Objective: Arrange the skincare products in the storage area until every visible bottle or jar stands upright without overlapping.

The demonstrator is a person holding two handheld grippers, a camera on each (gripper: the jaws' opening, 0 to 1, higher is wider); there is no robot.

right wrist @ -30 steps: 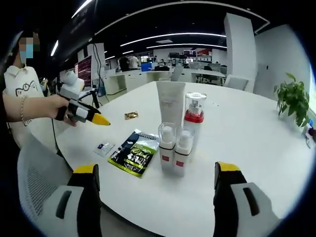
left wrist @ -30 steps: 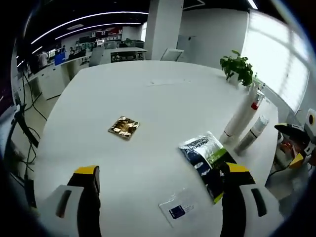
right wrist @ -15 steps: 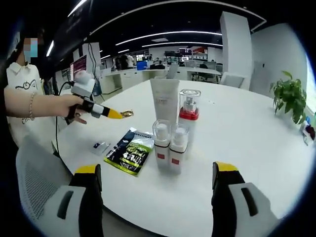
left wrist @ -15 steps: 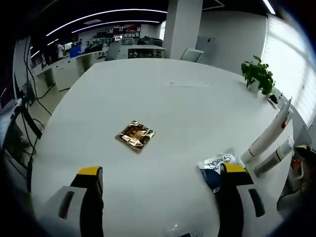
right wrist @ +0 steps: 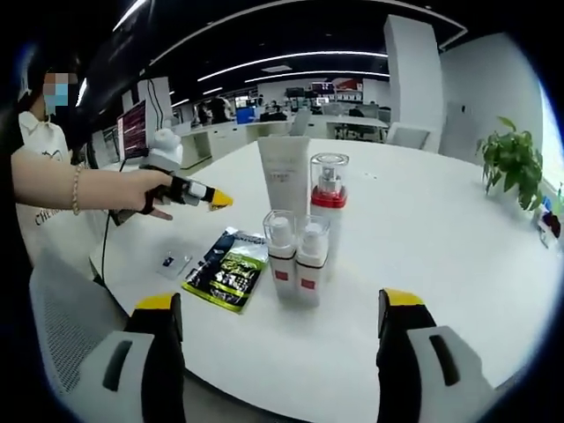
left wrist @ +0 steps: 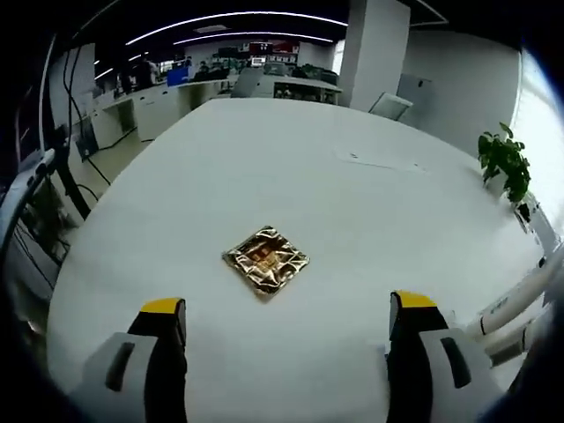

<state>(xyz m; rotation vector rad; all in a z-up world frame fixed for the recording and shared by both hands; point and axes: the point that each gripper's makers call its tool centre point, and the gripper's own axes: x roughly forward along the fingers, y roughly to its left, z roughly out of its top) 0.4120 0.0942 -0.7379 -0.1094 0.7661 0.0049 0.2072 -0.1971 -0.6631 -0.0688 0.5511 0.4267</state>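
Note:
In the left gripper view a gold foil sachet (left wrist: 265, 261) lies flat on the white table (left wrist: 291, 167), just ahead of my open left gripper (left wrist: 282, 326). In the right gripper view a white tube (right wrist: 283, 181), a clear bottle with a red collar (right wrist: 327, 194) and two small white bottles with red labels (right wrist: 295, 256) stand upright together. A dark green sachet (right wrist: 226, 269) and a small clear sachet (right wrist: 173, 262) lie flat to their left. My right gripper (right wrist: 280, 326) is open, short of the bottles. The left gripper (right wrist: 189, 191) shows there in a person's hand, above the table's left side.
A potted plant (right wrist: 513, 163) stands far right on the table (right wrist: 423, 229); it shows too as the plant (left wrist: 504, 161) in the left gripper view. A mesh chair back (right wrist: 62, 326) sits at lower left. Desks and monitors fill the office behind.
The left gripper has swung left and forward: the gold sachet now sits centred and closer, and the dark green sachet has slid out of its view. The right gripper view barely shifted.

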